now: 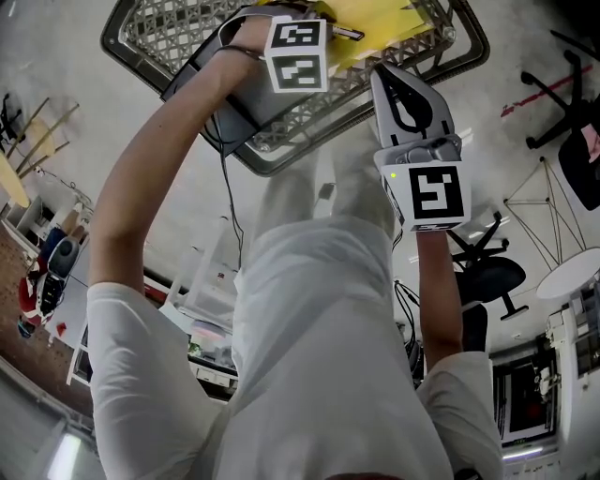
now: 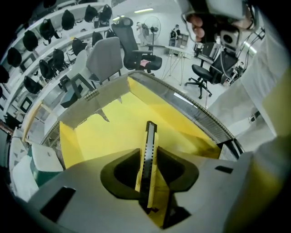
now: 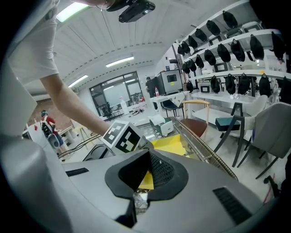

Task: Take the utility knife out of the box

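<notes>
A yellow utility knife with a black slider stands upright between the jaws of my left gripper, whose pads press on both its sides. Behind it lies the open yellow box with grey flaps. In the head view the left gripper reaches down into the yellow box, which sits in a wire basket. My right gripper hovers at the basket's near rim, shut and empty. In the right gripper view its jaws point toward the yellow box and the left gripper's marker cube.
A black flat case lies beside the basket under my left arm. Black office chairs and a round white table stand on the floor to the right. Shelves with dark helmets line the wall.
</notes>
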Demonstrator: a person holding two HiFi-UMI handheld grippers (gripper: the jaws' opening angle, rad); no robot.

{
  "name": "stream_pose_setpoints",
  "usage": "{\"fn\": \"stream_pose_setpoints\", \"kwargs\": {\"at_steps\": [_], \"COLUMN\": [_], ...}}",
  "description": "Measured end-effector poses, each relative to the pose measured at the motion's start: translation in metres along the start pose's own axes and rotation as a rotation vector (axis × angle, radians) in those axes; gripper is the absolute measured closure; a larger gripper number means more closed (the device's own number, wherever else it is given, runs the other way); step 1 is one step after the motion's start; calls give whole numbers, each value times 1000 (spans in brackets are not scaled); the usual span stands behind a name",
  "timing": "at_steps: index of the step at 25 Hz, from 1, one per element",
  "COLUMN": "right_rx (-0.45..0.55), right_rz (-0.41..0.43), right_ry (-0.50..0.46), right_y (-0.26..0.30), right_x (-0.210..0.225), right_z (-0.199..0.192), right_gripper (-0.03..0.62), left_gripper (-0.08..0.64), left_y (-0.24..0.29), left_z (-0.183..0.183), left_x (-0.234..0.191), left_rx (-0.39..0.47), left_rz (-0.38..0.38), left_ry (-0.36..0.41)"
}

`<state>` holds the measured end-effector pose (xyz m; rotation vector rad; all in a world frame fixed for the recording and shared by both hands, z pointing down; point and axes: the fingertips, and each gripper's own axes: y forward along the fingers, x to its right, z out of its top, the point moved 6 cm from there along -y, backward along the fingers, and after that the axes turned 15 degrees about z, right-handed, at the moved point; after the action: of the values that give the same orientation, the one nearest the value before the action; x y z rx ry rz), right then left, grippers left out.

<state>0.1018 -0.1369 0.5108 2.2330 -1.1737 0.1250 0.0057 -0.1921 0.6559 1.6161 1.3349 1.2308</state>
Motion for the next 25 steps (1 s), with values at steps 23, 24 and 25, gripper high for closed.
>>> {"fn": "stream_pose_setpoints", "kwargs": {"at_steps": [23, 24, 25], "right_rx": [76, 81, 86], "right_rz": [-73, -78, -82], "right_ry": [-48, -50, -51], "right_y": [-50, -54, -58], "right_x": [-48, -52, -55], "right_z": [20, 22, 24], "right_gripper": [594, 594, 594], "left_gripper": [449, 449, 449], "left_y": [-91, -99, -107], "left_z": [26, 28, 31], "left_x": [-31, -31, -32], "left_rx": [152, 161, 172], "left_rz": [270, 283, 295], "left_ry": [-336, -349, -362]}}
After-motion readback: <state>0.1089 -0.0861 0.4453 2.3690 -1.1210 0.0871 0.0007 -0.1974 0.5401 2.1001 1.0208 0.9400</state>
